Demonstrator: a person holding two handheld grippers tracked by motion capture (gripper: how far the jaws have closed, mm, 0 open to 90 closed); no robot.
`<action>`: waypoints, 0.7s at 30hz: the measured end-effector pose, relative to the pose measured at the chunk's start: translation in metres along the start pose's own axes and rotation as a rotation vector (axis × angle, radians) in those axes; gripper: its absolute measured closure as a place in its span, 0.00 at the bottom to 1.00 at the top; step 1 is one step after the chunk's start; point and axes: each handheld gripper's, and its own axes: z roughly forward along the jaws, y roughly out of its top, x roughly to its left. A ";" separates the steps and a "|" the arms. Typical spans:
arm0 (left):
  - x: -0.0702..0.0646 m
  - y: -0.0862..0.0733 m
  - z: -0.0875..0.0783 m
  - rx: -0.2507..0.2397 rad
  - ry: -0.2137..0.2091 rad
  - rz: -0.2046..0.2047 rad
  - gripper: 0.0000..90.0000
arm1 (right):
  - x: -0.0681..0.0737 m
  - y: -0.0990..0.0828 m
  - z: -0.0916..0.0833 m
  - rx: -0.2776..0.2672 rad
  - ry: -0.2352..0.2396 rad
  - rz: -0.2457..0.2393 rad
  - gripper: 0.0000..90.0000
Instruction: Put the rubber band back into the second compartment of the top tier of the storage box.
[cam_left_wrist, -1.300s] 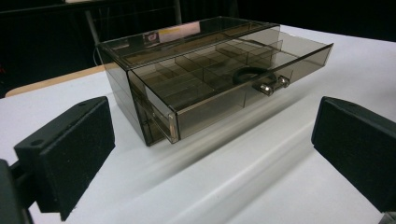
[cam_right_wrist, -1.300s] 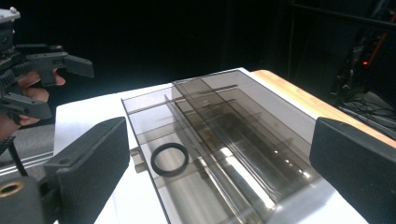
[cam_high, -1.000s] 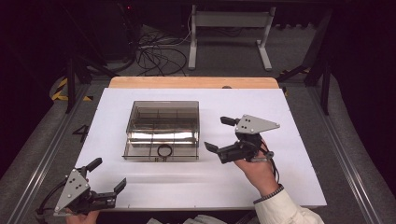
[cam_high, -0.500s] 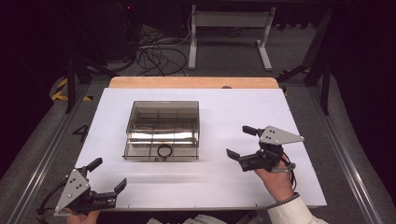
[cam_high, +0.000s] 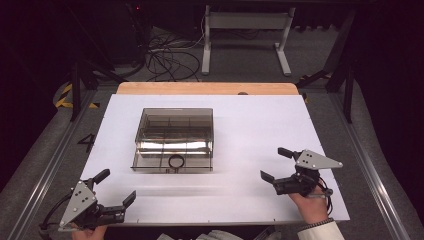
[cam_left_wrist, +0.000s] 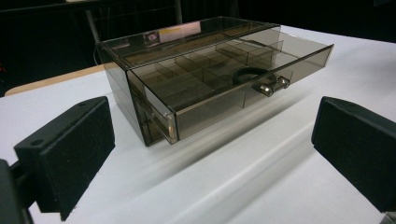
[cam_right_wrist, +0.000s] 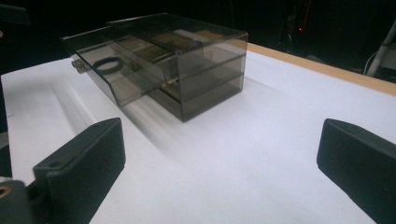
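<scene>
Lab: dark room, floor cables (cam_high: 165, 52)

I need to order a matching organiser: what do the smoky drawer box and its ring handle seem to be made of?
The smoke-tinted see-through drawer box looks like glossy rigid plastic, probably acrylic: its inner dividers show through the walls, and its edges catch the light. The dark ring-shaped pull handle looks like matte black plastic or rubber, and its shiny silvery mounts look like polished metal.

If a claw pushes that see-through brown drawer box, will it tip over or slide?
The drawer box would probably slide rather than tip: it sits low, wide and flat on the smooth white table. It looks like thin, stiff plastic, so likely light. Its top drawer is pulled partly out, so a push on the ring handle might just close it first.
</scene>
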 end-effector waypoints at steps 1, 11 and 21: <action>0.000 0.000 0.000 0.000 0.000 0.001 0.00 | -0.001 -0.003 -0.002 -0.002 -0.007 0.002 0.02; 0.000 0.000 0.001 0.002 -0.003 0.006 0.00 | -0.009 -0.033 -0.016 0.007 -0.041 0.037 0.01; 0.001 -0.001 0.002 0.007 -0.007 0.013 0.00 | -0.010 -0.052 -0.026 0.039 -0.061 0.032 0.01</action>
